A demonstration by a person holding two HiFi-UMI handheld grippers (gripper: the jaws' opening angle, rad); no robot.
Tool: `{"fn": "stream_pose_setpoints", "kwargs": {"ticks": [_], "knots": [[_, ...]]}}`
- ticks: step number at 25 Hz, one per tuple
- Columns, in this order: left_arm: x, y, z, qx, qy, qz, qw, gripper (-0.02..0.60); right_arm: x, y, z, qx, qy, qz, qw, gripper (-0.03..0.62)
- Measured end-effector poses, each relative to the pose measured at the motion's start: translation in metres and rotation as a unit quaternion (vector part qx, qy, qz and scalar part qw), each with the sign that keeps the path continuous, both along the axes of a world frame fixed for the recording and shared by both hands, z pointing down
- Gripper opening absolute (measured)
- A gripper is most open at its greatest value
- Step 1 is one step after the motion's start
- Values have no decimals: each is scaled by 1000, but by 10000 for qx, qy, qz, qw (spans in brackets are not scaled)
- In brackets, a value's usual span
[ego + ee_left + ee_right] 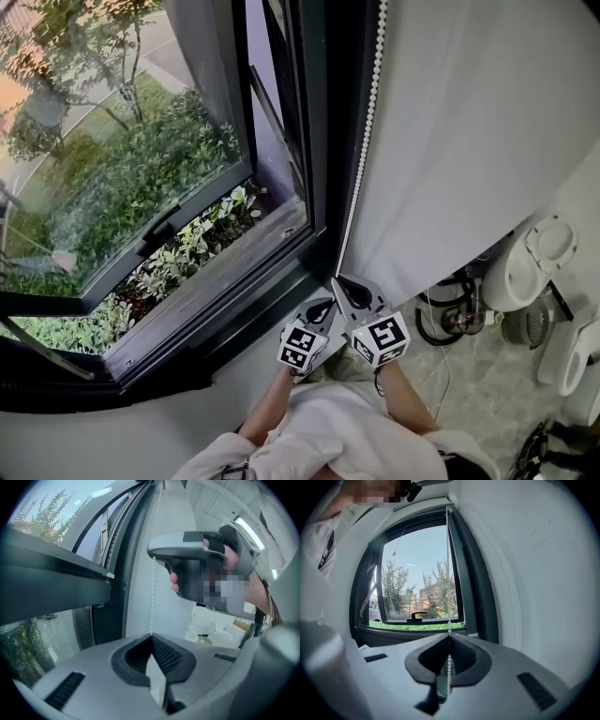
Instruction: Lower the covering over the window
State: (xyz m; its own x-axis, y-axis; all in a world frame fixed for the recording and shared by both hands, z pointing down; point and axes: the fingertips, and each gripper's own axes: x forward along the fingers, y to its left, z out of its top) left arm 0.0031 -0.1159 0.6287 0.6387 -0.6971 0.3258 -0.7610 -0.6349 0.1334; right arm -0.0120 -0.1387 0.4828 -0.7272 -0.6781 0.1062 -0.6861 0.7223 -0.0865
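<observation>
Window panes (112,159) set in a black metal frame (323,187) are seen across the left of the head view, with one sash tilted open and green shrubs and trees beyond the glass. A white fabric roller blind (469,141) is hung to the right of the frame. Its lower edge is seen near the grippers, and the panes at the left are left uncovered. White plastic appliances (525,262) and black cables are seen on the pale floor at the far right. The person's white sleeves and forearms are shown at the near edge.

The left gripper (325,306), grey with a marker cube, is held just left of the right gripper (336,281), and the two are pressed close together below the blind's left edge. In the left gripper view the left gripper (151,637) is seen with its jaws brought fully together, and the strand is pinched at their tips. The right gripper (197,569) is shown above it there, higher on the same strand. In the right gripper view the right gripper (449,637) is also seen closed, with the strand clamped between its pads and trailing down behind them.

A thin white bead chain (367,122) is run down along the blind's left edge, beside the frame, to the jaws. It is seen taut between the two grippers (152,592) and rising towards the top of the window (447,564).
</observation>
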Motion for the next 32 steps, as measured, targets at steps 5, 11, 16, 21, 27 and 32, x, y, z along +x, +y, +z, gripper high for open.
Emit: {"fn": "stream_pose_setpoints", "kwargs": {"ticks": [5, 11, 16, 21, 27, 32], "knots": [[-3, 11, 14, -141, -162, 26, 9998, 14, -2, 7, 17, -152, 11, -32, 9999, -3], [-10, 27, 4, -186, 93, 84, 9997, 104, -2, 13, 27, -229, 3, -46, 9997, -3], [-21, 31, -37, 141, 30, 94, 9999, 126, 3, 19, 40, -355, 18, -19, 9994, -3], [-29, 30, -99, 734, 186, 84, 9971, 124, 5, 27, 52, -487, 35, 17, 9988, -3], [-23, 26, -178, 1441, 605, 194, 9875, 124, 5, 32, 64, -580, 88, 44, 9983, -3], [-17, 15, -220, 1821, 722, 292, 9802, 124, 2, 32, 64, -565, 85, 49, 9984, -3]]}}
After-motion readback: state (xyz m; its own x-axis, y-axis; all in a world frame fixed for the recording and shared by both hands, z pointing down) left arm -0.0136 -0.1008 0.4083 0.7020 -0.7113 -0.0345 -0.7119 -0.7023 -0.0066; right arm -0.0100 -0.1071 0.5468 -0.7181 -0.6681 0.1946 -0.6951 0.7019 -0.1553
